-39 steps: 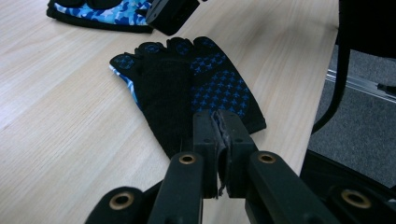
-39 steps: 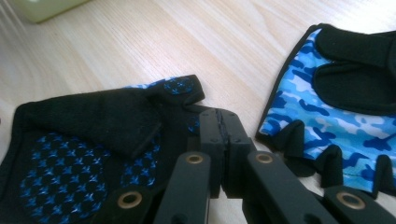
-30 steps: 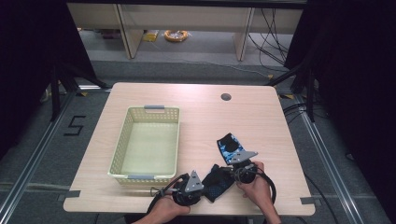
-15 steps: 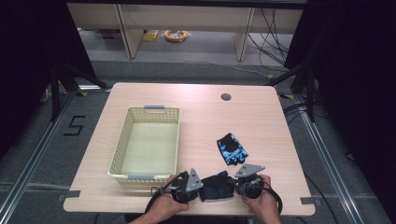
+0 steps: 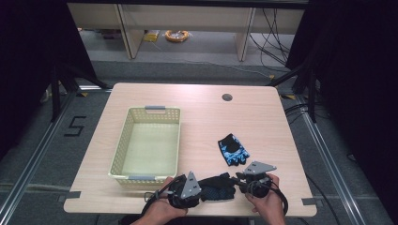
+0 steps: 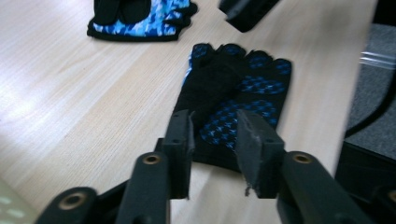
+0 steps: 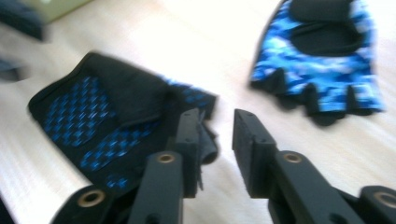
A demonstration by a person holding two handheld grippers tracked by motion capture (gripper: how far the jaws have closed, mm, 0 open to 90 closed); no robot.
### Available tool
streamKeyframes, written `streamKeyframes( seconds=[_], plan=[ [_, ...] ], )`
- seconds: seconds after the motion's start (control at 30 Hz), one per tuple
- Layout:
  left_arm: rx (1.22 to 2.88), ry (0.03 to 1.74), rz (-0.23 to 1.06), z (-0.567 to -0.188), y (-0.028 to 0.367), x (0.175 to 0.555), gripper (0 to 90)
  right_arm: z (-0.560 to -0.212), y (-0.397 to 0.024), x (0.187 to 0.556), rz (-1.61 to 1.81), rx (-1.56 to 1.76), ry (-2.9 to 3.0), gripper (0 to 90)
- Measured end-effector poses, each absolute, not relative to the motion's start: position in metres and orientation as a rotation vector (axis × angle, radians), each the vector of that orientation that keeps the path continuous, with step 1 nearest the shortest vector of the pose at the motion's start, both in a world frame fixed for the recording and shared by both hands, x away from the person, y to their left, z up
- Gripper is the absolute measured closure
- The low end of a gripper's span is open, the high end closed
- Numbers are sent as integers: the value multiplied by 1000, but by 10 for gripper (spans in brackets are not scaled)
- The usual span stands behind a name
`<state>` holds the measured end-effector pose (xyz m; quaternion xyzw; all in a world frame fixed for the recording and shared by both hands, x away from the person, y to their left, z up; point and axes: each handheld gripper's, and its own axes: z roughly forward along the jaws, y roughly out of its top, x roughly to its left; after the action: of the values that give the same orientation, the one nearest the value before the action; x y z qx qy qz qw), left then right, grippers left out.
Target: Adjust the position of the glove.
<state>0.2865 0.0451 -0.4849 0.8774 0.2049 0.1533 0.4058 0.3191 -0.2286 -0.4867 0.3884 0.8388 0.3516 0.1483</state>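
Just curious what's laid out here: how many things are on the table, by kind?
Fingerless gloves: 2, a dark palm-up glove and a blue patterned glove
Yellow basket: 1
Total: 3

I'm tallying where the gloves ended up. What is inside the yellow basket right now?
The yellow basket shows a bare pale floor with no glove in it. Its near wall hides a thin strip of floor. Both gloves lie on the table: the dark glove and the blue patterned glove.
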Motion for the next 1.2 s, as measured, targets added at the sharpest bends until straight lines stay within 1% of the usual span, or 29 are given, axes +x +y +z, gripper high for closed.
streamKeyframes(
  seconds=[0.03,0.07,0.1,0.13,0.23,0.3,0.33,0.4,0.43,0.53,0.63,0.67,0.73,0.77,0.97,1.0,1.03,1.07,1.2],
  plan=[
    [2214,517,387,-485,45,287,602,-487,-229,319,1011,1117,2412,712],
    [2186,535,358,-485,52,281,572,-485,-233,322,1023,1127,2391,666],
    [2186,535,358,-485,52,281,550,-485,-234,323,1025,1137,2376,658],
    [2177,558,326,-486,59,278,522,-483,-235,324,1024,1163,2370,645],
    [2189,594,296,-487,66,278,437,-483,-237,332,1025,1150,2348,595],
    [2170,603,275,-488,67,277,387,-482,-237,336,1025,1149,2338,562],
    [2187,621,255,-490,71,275,365,-480,-235,337,1029,1163,2330,555],
    [2204,613,264,-492,77,272,349,-479,-237,343,1022,1117,2331,544],
    [2193,639,243,-494,78,270,343,-479,-238,347,1018,1102,2334,544],
    [2198,660,220,-497,87,267,332,-478,-241,355,1020,1160,2316,542],
    [2196,667,251,-496,95,266,327,-478,-244,367,1002,1168,2307,544],
    [2182,679,236,-496,96,266,325,-476,-245,371,999,1173,2312,544],
    [2194,675,259,-497,100,267,318,-476,-246,379,1003,1149,2293,545],
    [2176,701,243,-498,101,265,317,-476,-246,382,1015,1156,2278,545],
    [2180,720,249,-500,114,261,298,-477,-244,401,978,1194,2280,536],
    [2160,736,238,-501,116,260,297,-478,-243,404,982,1189,2268,534],
    [2181,736,257,-501,119,261,294,-477,-242,407,970,1180,2277,533],
    [2151,749,255,-500,120,260,291,-477,-242,410,974,1183,2268,532],
    [2162,755,275,-499,129,261,285,-475,-242,420,975,1196,2253,533]
  ],
)
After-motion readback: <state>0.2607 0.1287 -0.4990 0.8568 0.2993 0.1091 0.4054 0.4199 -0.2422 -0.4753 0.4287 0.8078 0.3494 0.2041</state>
